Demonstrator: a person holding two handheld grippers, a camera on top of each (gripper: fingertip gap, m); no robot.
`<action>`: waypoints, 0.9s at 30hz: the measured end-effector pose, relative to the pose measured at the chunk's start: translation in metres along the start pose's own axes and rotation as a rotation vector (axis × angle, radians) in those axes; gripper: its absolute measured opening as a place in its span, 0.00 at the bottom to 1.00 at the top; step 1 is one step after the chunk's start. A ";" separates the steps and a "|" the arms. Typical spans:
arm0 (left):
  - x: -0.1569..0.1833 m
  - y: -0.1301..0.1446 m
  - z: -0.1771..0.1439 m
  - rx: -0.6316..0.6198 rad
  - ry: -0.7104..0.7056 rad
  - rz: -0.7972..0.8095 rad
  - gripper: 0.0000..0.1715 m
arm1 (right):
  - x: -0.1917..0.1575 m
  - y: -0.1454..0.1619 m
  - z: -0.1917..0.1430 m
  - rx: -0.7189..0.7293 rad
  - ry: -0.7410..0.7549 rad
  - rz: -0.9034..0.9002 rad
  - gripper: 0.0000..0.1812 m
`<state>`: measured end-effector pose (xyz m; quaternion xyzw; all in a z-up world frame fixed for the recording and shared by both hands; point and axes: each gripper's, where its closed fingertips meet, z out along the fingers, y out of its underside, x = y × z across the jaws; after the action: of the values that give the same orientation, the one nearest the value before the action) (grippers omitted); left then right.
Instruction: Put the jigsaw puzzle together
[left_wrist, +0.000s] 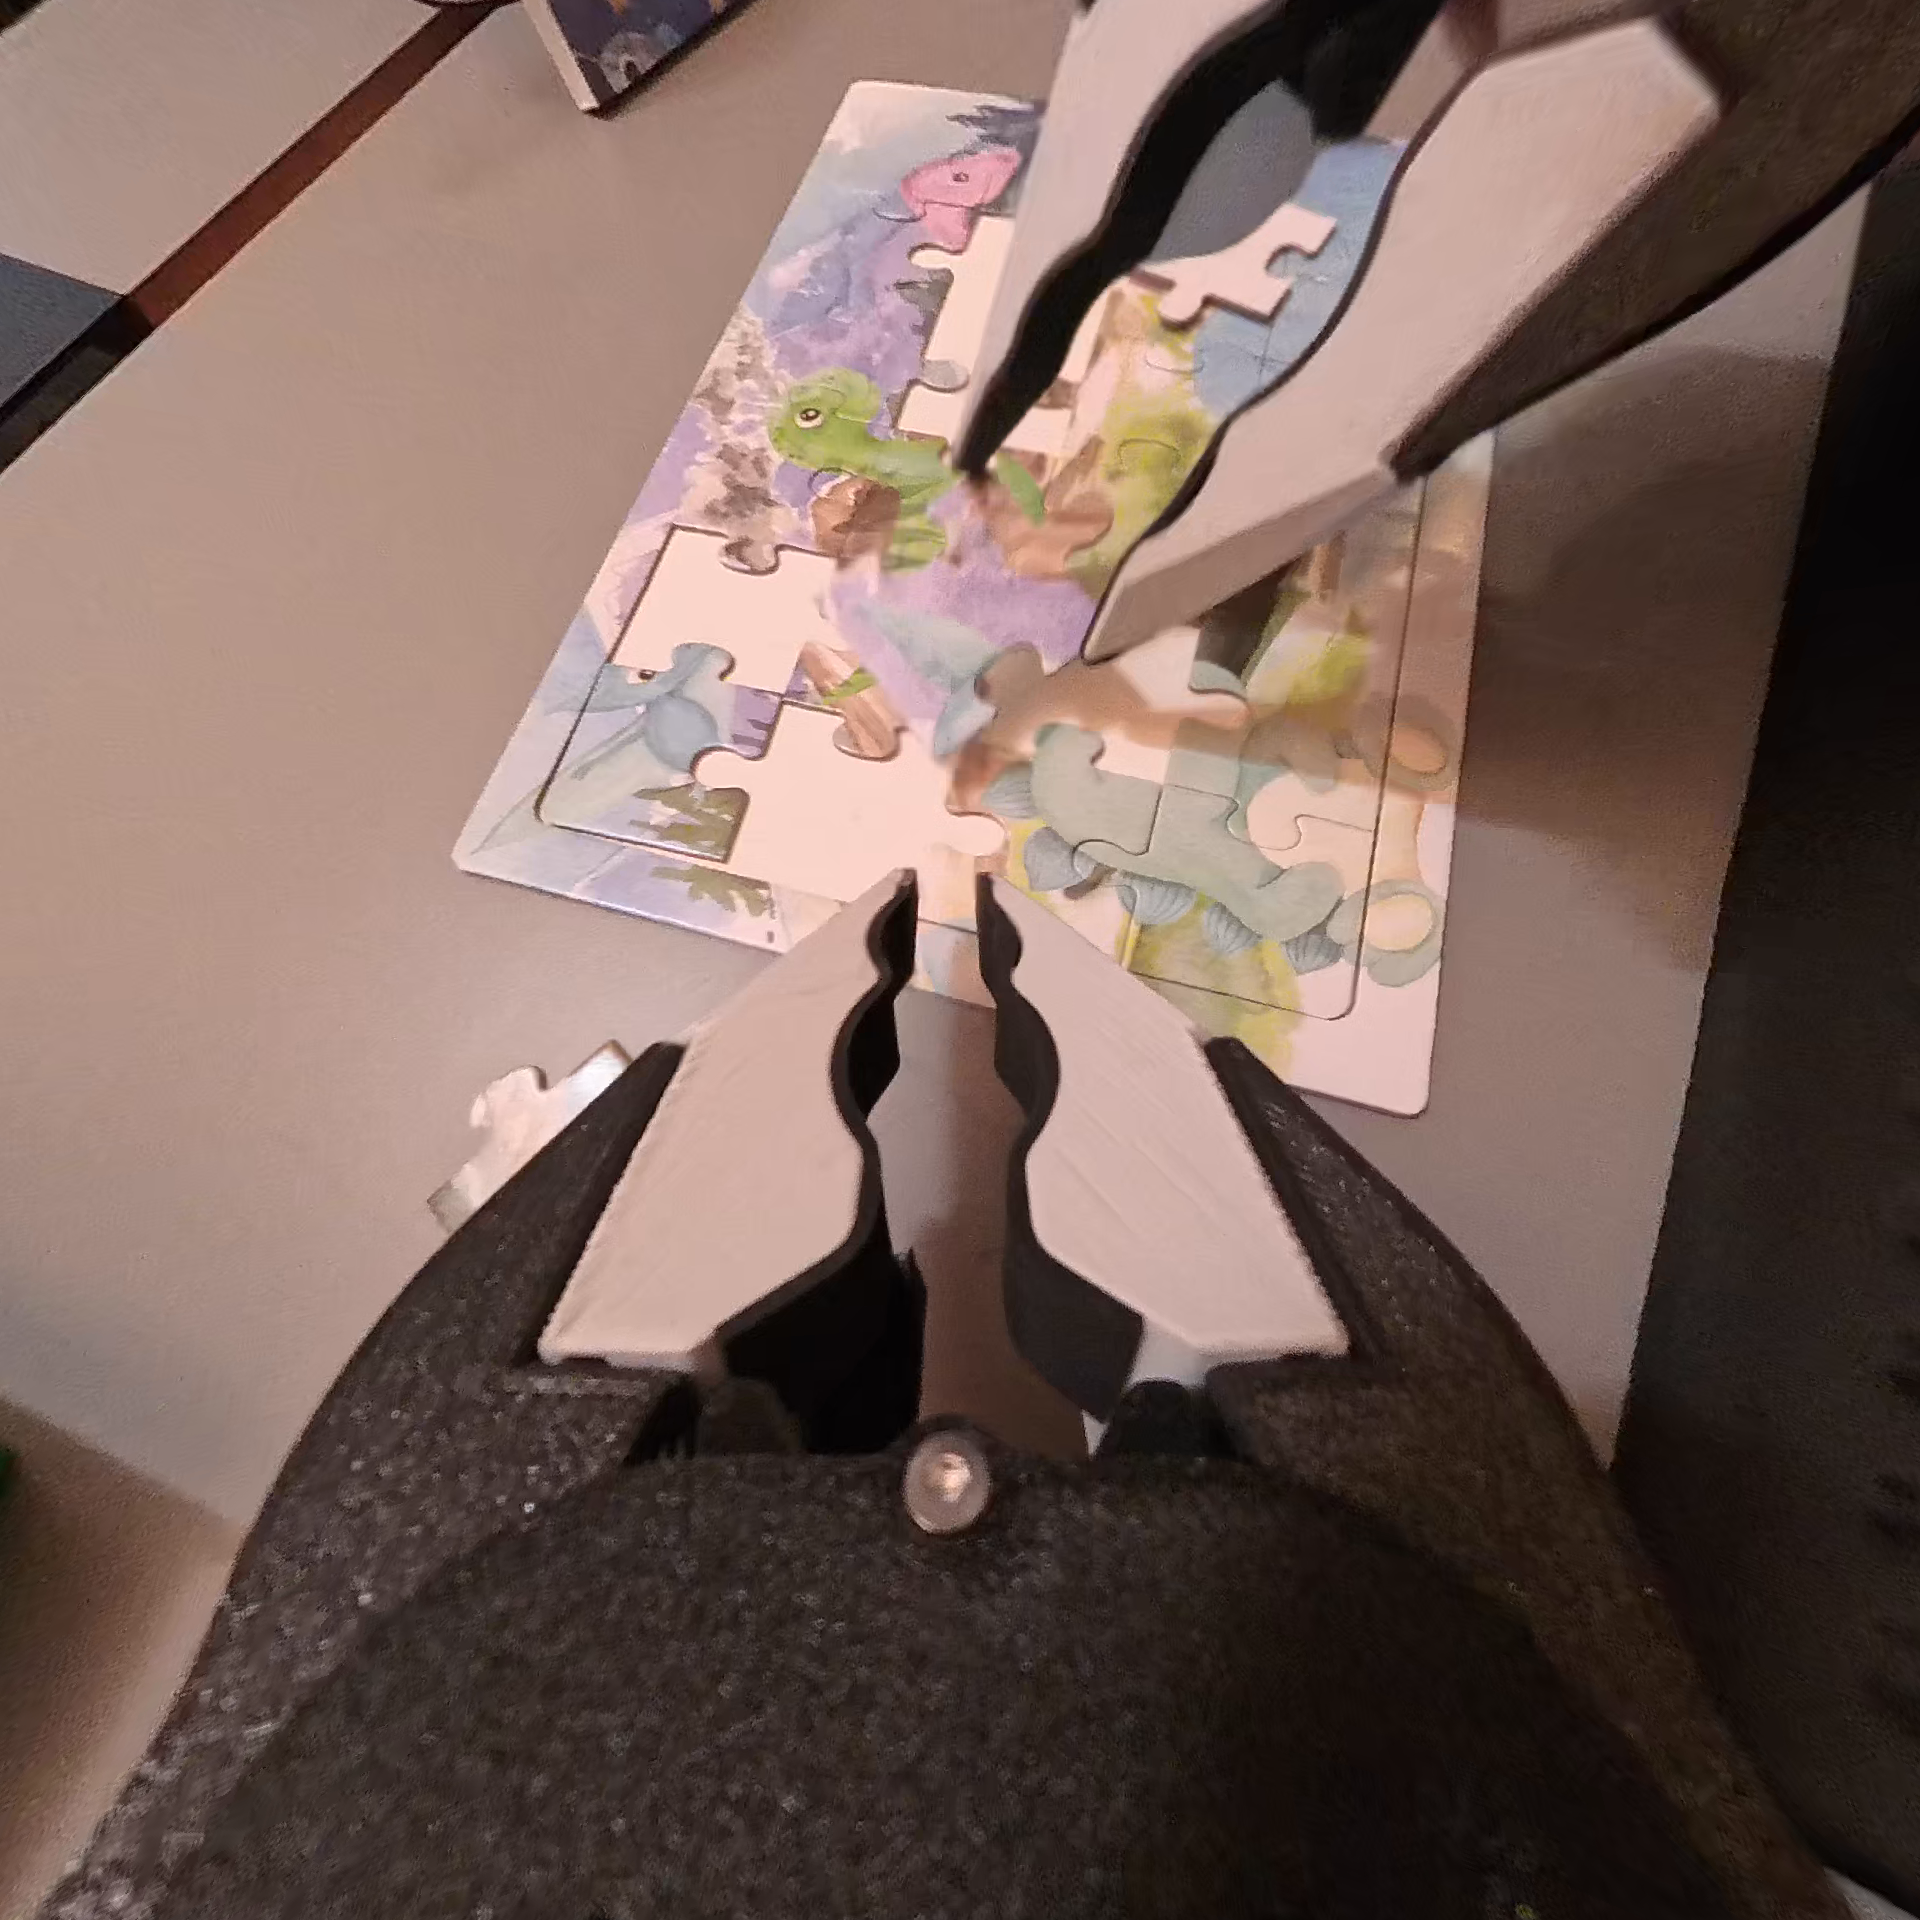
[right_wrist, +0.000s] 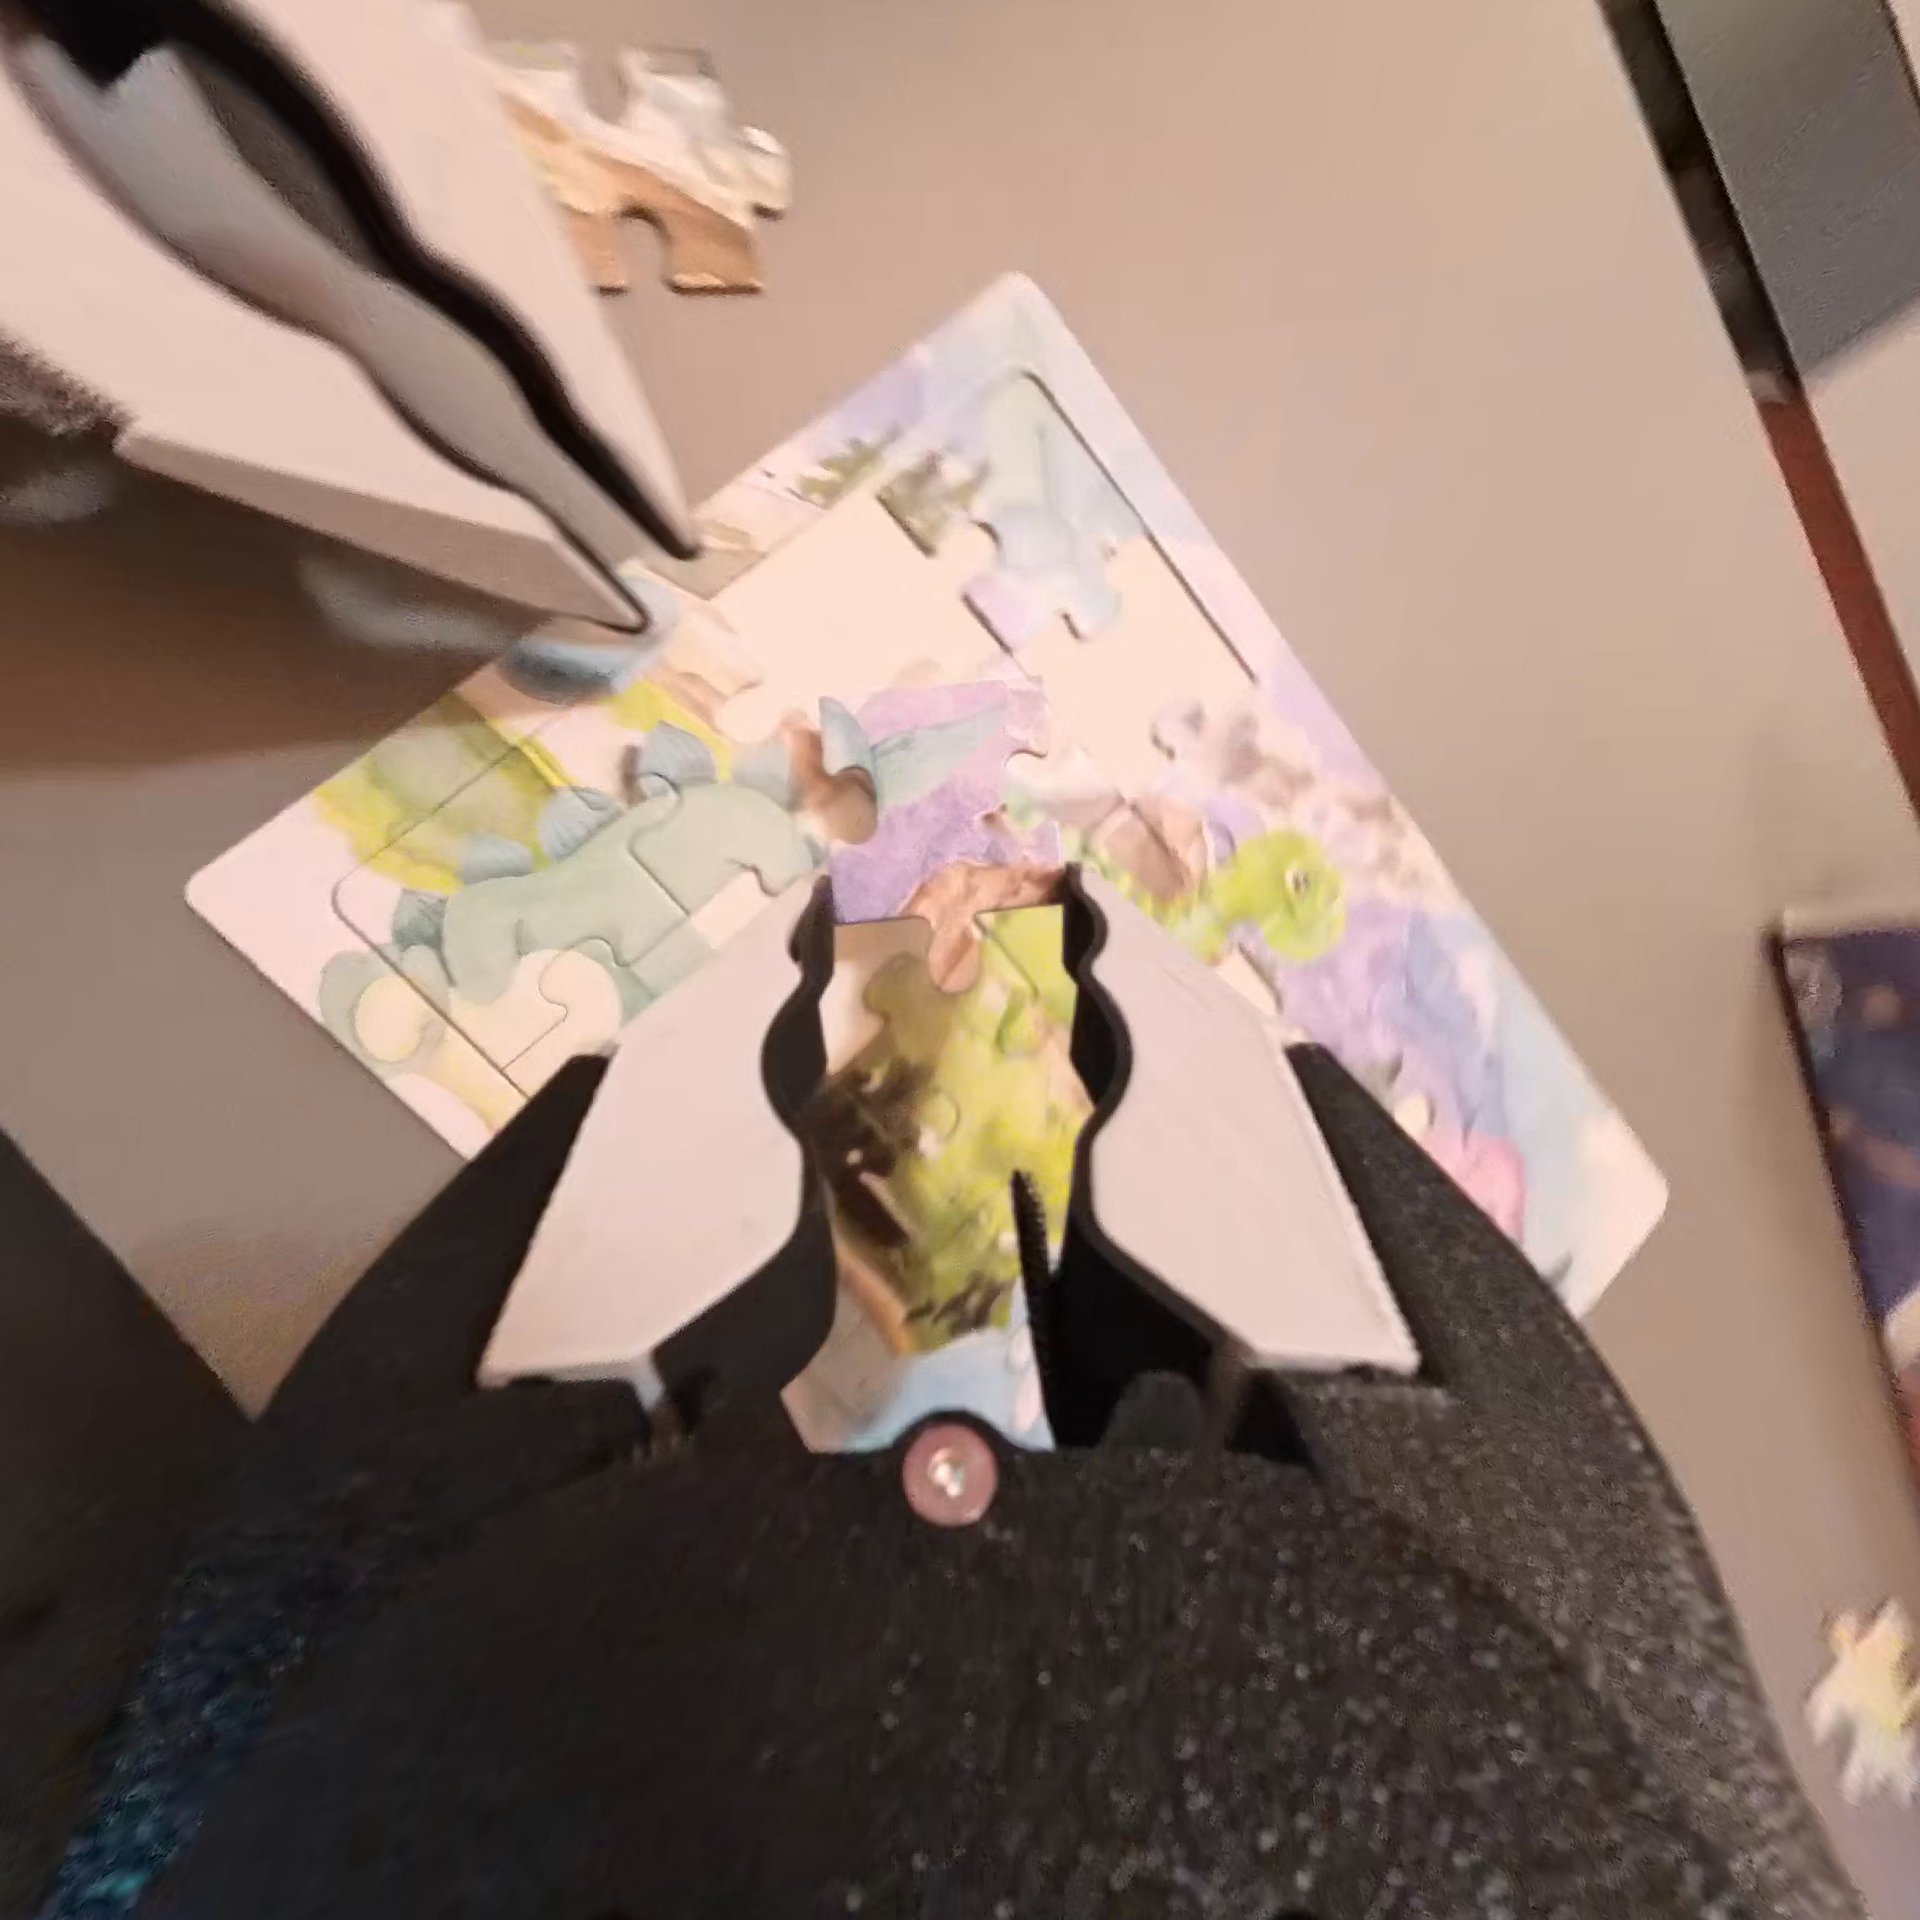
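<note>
While most of the puzzle board (left_wrist: 1039, 665) on the surface (left_wrist: 312, 520) was filled, several slots stayed blank, loose pieces (right_wrist: 665, 197) lay beside it, left gripper (left_wrist: 945, 883) fingers nearly closed and empty, right gripper (right_wrist: 945, 883) fingers part-open, its hold unclear.

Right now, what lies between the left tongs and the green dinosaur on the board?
In the left wrist view: a bare white slot just beyond the left tongs, then purple pieces reaching up to the green dinosaur.
</note>
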<state>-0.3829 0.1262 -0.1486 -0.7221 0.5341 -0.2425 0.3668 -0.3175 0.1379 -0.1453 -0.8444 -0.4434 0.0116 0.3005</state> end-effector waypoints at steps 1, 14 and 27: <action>-0.002 -0.001 -0.002 0.007 -0.006 -0.006 0.06 | -0.003 -0.006 0.004 0.016 -0.042 -0.065 0.24; -0.018 -0.017 -0.016 0.157 0.070 -0.240 0.17 | -0.021 -0.047 -0.011 0.119 -0.370 -0.473 0.24; 0.004 -0.045 -0.039 0.362 0.570 -0.638 0.01 | -0.018 -0.048 -0.031 0.231 -0.096 -0.592 0.22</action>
<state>-0.3839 0.1186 -0.0889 -0.6792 0.3138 -0.6213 0.2329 -0.3558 0.1293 -0.0996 -0.6375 -0.6792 0.0139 0.3635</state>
